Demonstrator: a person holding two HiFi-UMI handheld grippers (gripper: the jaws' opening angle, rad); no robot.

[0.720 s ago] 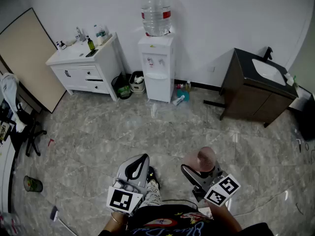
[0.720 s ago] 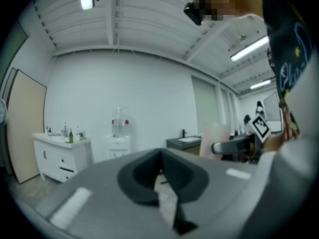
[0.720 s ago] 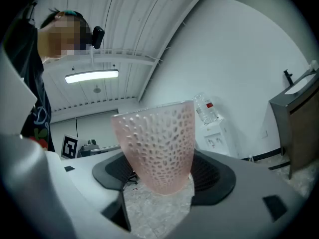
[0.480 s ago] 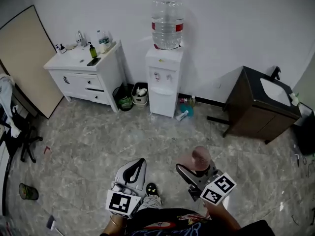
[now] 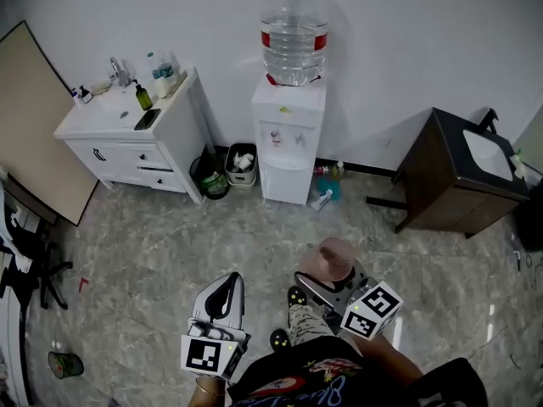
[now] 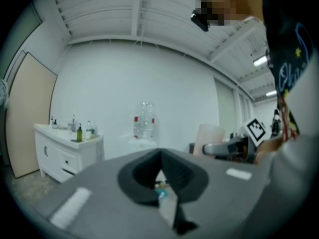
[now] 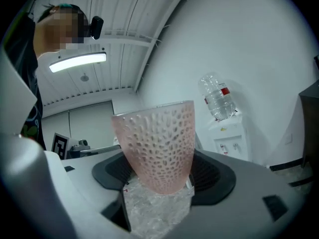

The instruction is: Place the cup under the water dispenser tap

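Near the person, far from the water dispenser (image 5: 290,147), the right gripper (image 5: 329,276) pinches the pink cup (image 7: 158,148) low between its fingers; it seems light, stiff, perhaps slippery. The left gripper (image 5: 222,291) has its fingers pressed together.

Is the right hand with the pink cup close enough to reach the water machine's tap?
Probably not yet. The right gripper holds the cup far from the water dispenser by the wall; open floor lies between, so walking closer should do.
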